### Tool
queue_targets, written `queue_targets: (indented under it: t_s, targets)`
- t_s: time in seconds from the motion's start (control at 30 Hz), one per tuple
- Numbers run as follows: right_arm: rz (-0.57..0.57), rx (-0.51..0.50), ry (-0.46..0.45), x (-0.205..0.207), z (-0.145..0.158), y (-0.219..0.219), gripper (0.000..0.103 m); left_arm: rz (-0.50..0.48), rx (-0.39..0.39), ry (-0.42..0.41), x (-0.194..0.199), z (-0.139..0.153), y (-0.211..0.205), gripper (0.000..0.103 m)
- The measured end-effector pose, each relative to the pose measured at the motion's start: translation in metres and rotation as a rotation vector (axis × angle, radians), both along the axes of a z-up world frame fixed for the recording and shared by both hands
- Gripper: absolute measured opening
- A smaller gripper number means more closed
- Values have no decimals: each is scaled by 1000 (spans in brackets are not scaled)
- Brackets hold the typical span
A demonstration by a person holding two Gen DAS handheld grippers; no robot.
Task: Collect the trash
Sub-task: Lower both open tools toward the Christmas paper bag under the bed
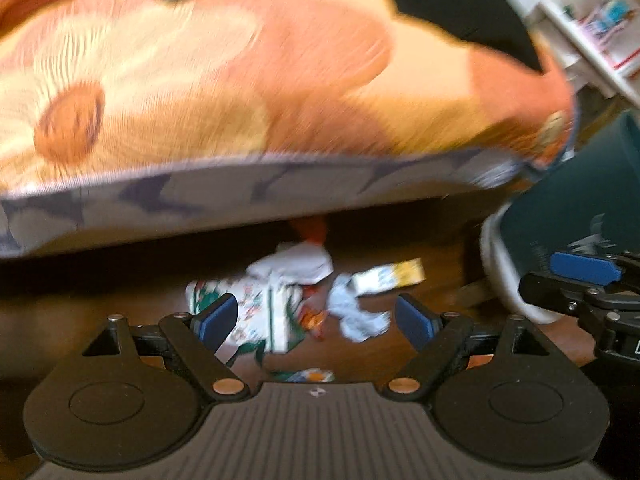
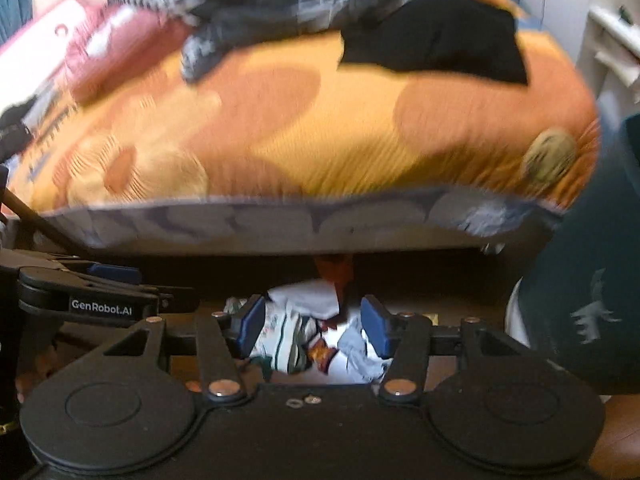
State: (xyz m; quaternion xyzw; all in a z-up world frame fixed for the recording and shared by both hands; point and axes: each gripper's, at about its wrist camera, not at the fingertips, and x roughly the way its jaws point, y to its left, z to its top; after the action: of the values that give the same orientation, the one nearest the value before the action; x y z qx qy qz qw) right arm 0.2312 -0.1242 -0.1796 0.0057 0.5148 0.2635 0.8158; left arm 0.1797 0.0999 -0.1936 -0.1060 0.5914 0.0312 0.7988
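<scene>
Beneath an orange flower-patterned bedspread [image 1: 248, 80], crumpled paper and wrapper litter [image 1: 280, 304] lay uncollected on the dark wooden floor [image 1: 440, 280], directly ahead of the wide-open, empty left gripper [image 1: 316, 320] and right gripper [image 2: 314, 330].

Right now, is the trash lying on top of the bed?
No, the trash pile of crumpled wrappers and paper lies on the dark wooden floor, below the edge of the bed's orange sheet.

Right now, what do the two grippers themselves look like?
Both look alike. The left gripper has matte black linkage arms, round black discs at its base, copper-coloured pivot pins and blue pads. The right gripper matches. The left one's side, seen from the right wrist, reads GenRobot.AI in white. No cables or sleeves show.
</scene>
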Motion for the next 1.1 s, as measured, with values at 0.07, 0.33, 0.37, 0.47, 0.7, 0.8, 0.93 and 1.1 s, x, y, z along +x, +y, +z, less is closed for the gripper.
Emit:
queue_targets:
  t_s: [0.07, 0.33, 0.37, 0.47, 0.7, 0.8, 0.93, 1.1]
  targets:
    - [13, -22, 32, 8, -22, 9, 53, 9, 3, 49, 4, -24, 7, 86]
    - [109, -147, 124, 30, -111, 47, 53, -20, 47, 208, 28, -121, 46, 86]
    - [130, -180, 128, 31, -123, 52, 53, -34, 57, 228, 31, -133, 52, 86]
    - [200, -265, 136, 31, -158, 60, 52, -11, 15, 280, 39, -164, 74, 86]
    - [258, -321, 230, 41, -228, 63, 52, 40, -14, 407, 43, -241, 113, 86]
    - [291, -347, 245, 45, -254, 66, 52, 78, -47, 442, 40, -266, 129, 86]
    - [318, -377, 269, 48, -285, 72, 52, 97, -85, 460, 36, -293, 138, 86]
    - [418, -447, 252, 41, -316, 86, 52, 126, -130, 459, 32, -318, 146, 86]
